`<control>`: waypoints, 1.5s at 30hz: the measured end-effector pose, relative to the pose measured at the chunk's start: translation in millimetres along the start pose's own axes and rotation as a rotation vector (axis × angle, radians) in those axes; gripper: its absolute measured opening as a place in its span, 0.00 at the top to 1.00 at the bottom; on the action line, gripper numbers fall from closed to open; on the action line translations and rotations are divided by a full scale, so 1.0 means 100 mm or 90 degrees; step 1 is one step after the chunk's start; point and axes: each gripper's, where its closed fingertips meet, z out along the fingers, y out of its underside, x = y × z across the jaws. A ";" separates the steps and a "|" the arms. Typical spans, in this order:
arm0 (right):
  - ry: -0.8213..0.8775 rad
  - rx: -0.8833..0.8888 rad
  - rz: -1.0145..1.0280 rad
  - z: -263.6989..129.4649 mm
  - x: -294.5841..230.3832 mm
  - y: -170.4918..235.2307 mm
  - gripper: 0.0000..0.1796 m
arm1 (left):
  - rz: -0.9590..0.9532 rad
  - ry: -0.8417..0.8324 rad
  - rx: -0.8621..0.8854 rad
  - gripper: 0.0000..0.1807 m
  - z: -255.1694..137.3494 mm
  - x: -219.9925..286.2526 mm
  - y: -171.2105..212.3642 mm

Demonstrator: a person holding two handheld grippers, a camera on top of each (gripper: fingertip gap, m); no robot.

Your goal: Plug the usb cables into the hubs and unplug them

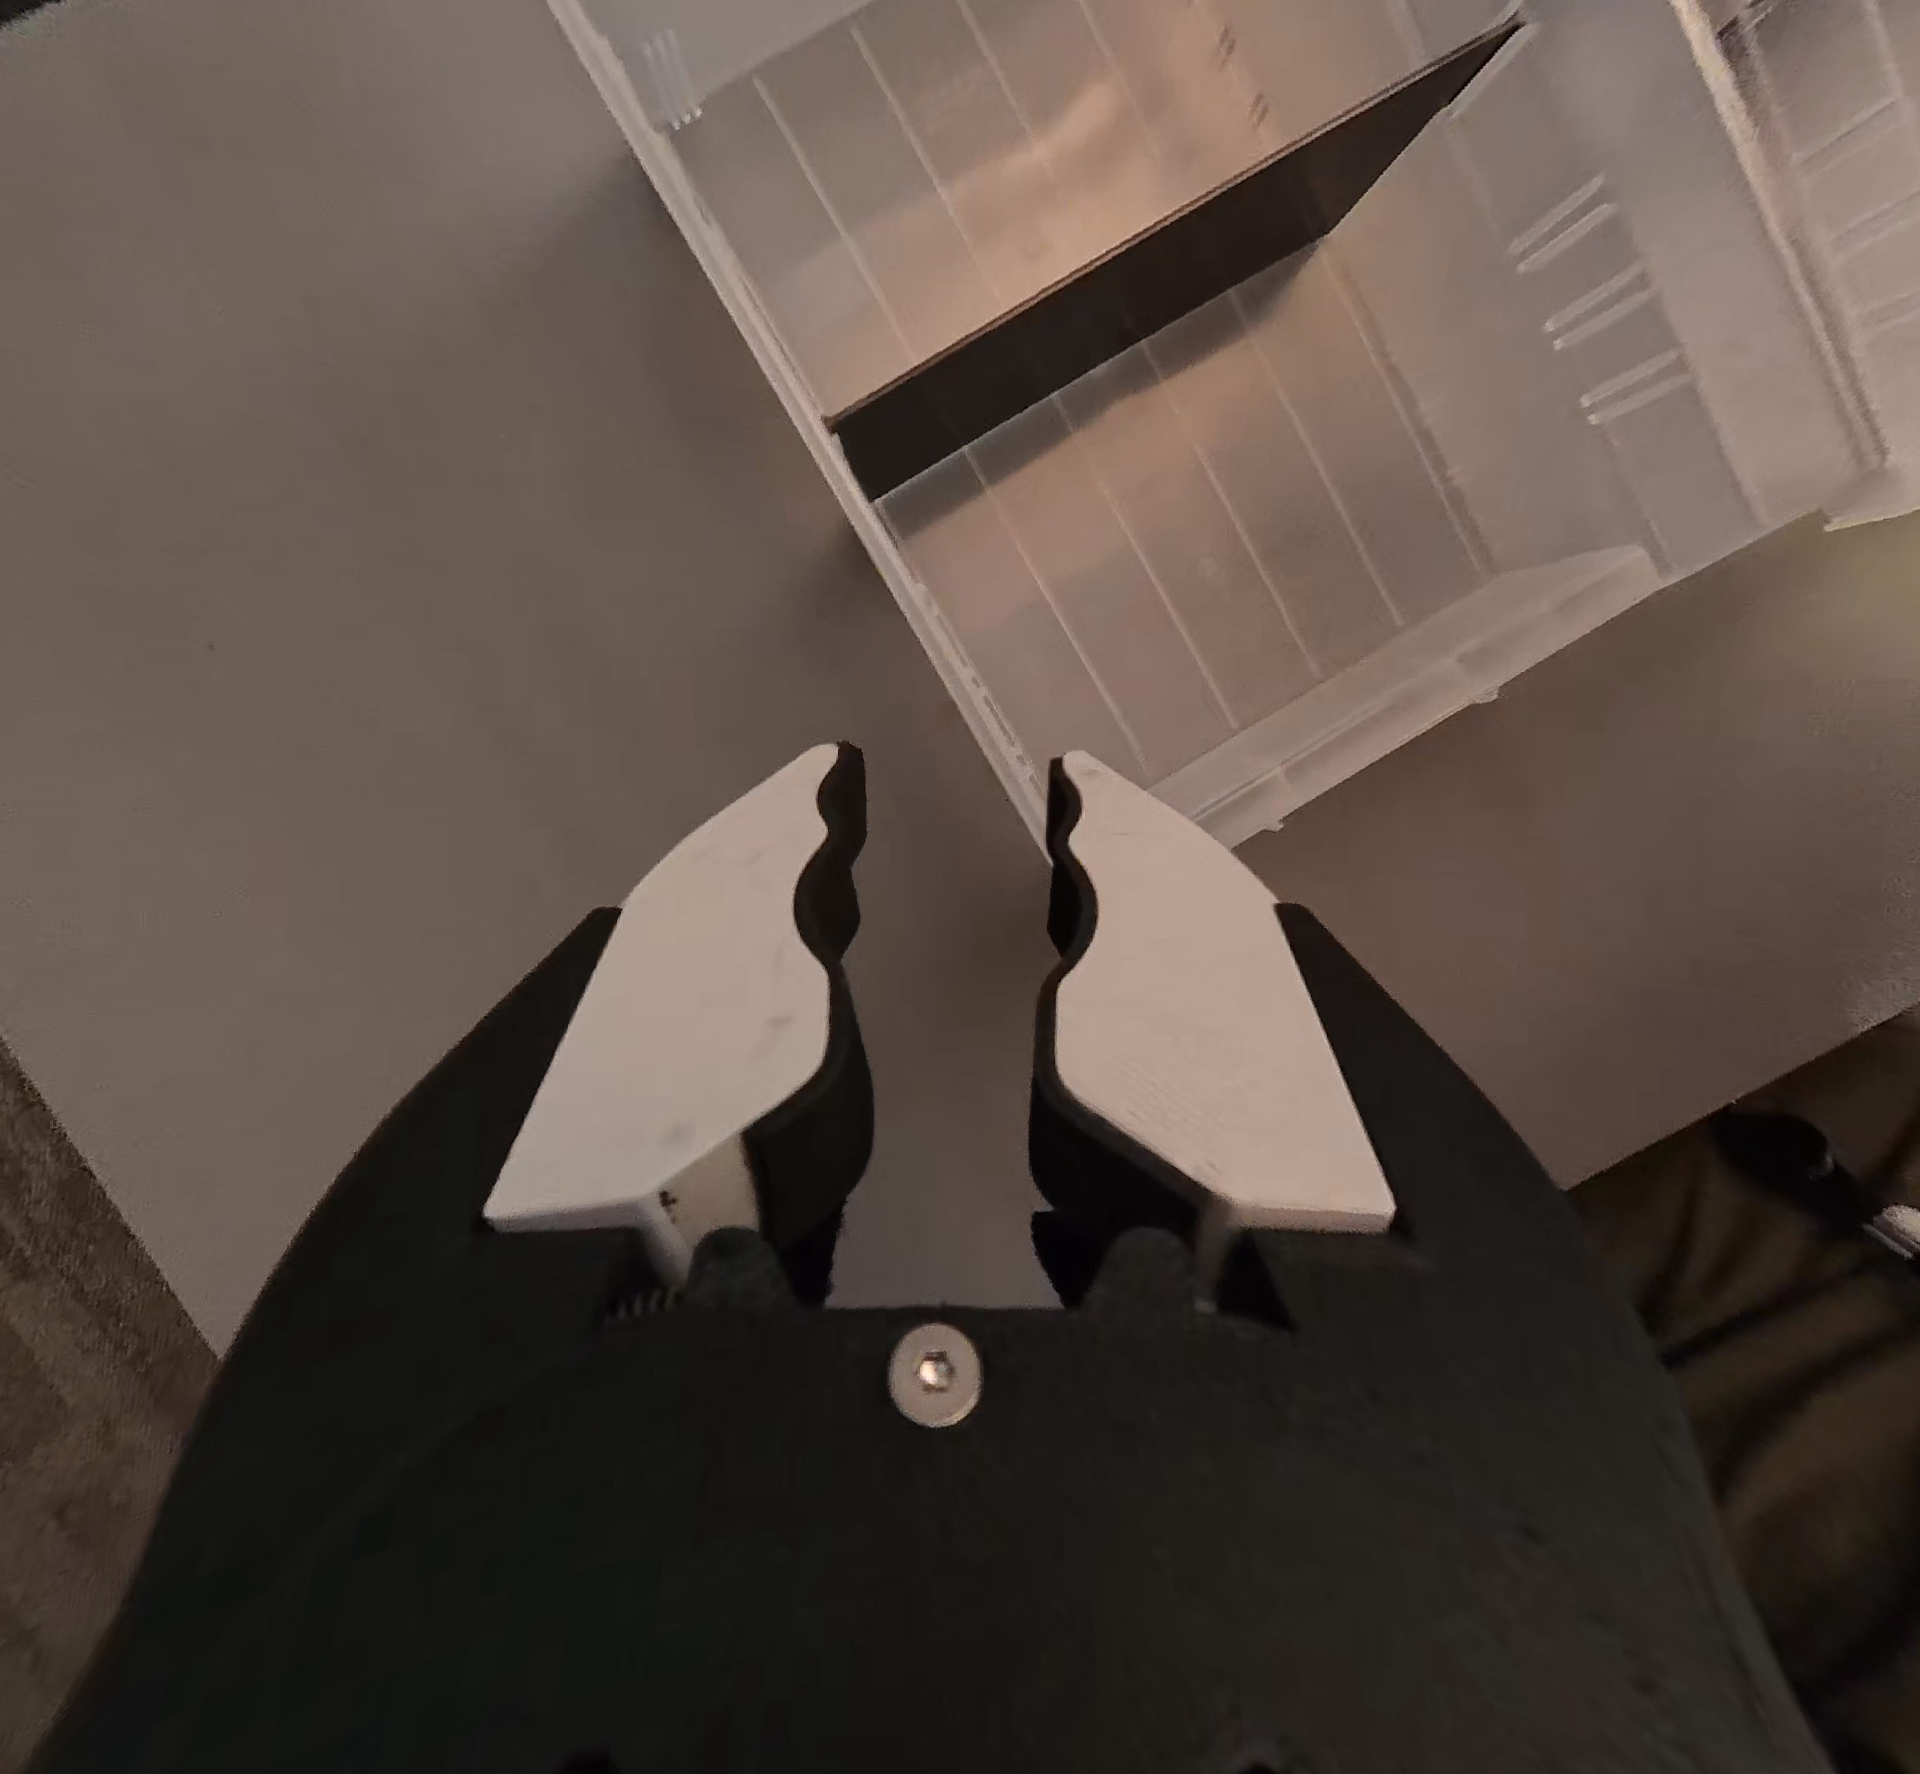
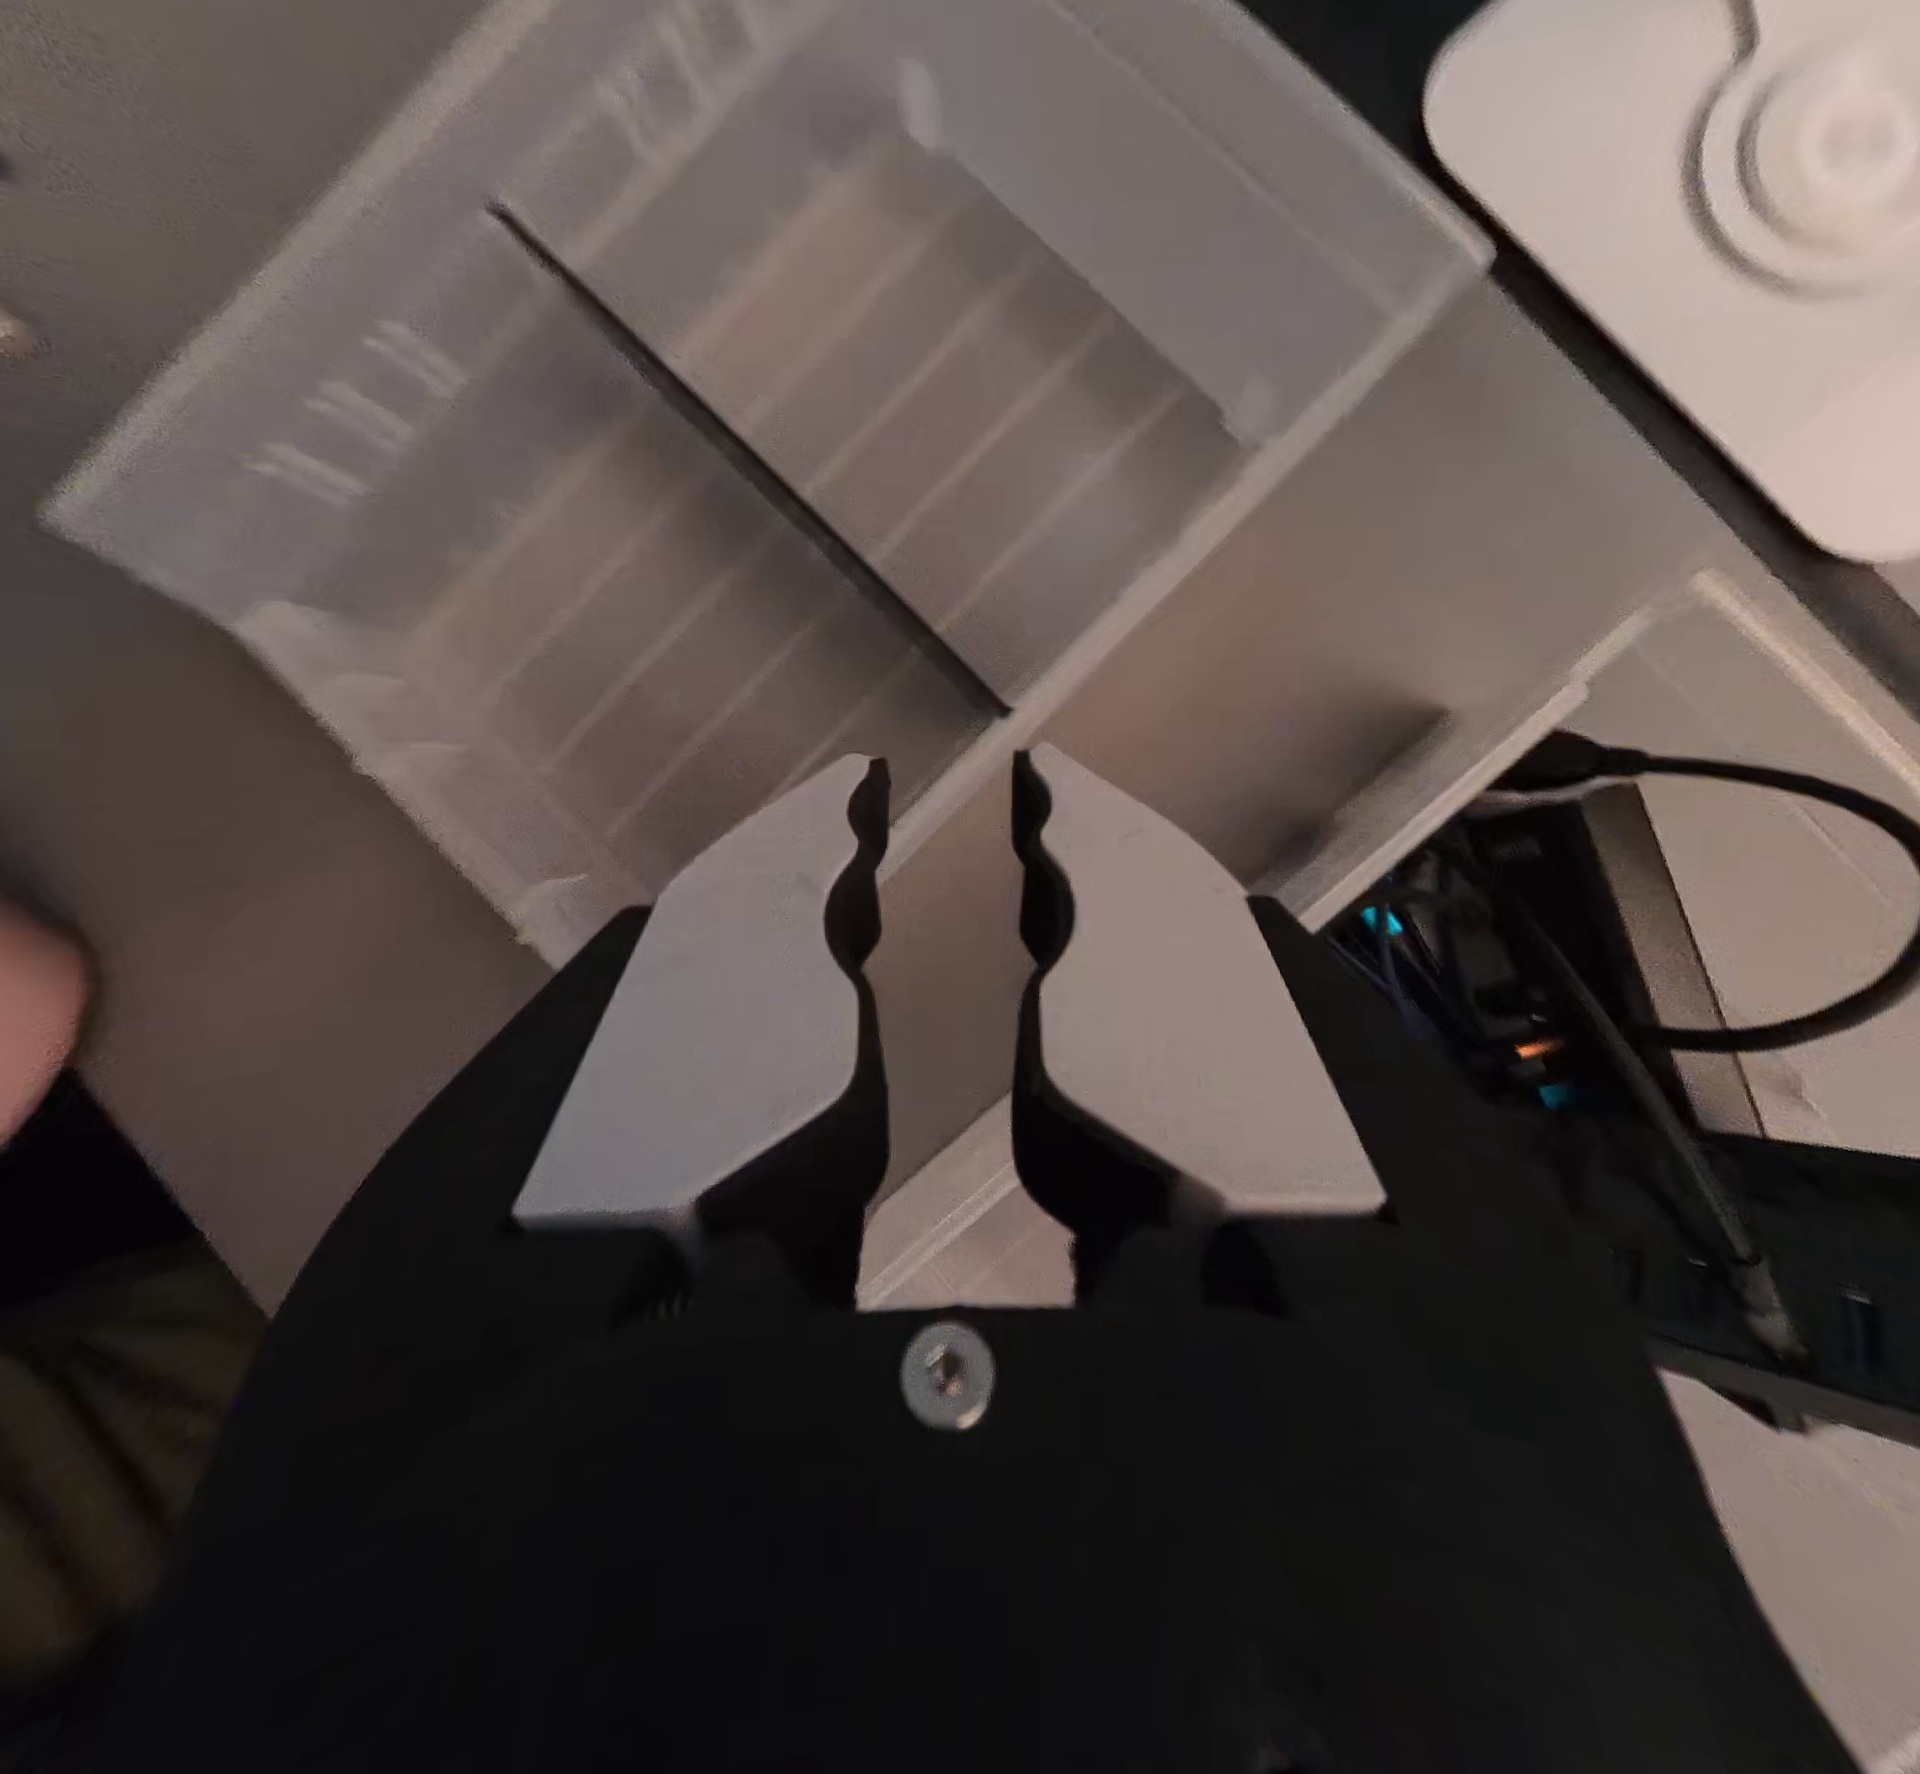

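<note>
Right wrist view: right gripper (image 2: pixel 951 768) spread, empty, above clear ribbed plastic organiser bin (image 2: pixel 727 394); thin black usb cable (image 2: pixel 1766 945) lower right. Left gripper (image 1: pixel 954 763) spread, empty. Swing right, pinch plug squarely.

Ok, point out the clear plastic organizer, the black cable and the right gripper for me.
clear plastic organizer (image 1: pixel 1195 290), left wrist view, on its dark divider.
black cable (image 2: pixel 1860 924), right wrist view, on its loop.
right gripper (image 2: pixel 951 768), right wrist view, between its open fingertips.
</note>
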 end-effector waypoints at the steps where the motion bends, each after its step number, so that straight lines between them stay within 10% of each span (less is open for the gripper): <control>1: 0.011 -0.022 0.018 0.06 0.04 -0.01 0.87 | 0.003 0.002 0.009 0.82 -0.01 0.01 -0.02; 8: -0.019 -0.178 0.174 0.52 -0.08 0.30 0.75 | -0.001 0.015 0.026 0.82 -0.04 0.01 -0.05; 19: -0.023 -0.377 0.251 0.92 -0.16 0.81 0.97 | 0.017 0.026 0.076 0.84 -0.17 0.05 -0.13; 26: -0.069 -0.440 0.208 0.74 -0.29 0.70 0.98 | -0.102 -0.056 0.352 0.84 -0.85 -0.31 -0.57; 36: -0.082 -0.414 0.177 -0.75 0.07 0.54 0.98 | -0.194 0.111 0.847 0.66 -2.22 -0.11 -0.85; 45: 0.110 -0.247 0.389 -2.44 1.83 1.54 0.98 | -0.025 0.360 0.400 0.68 -0.58 1.15 -1.39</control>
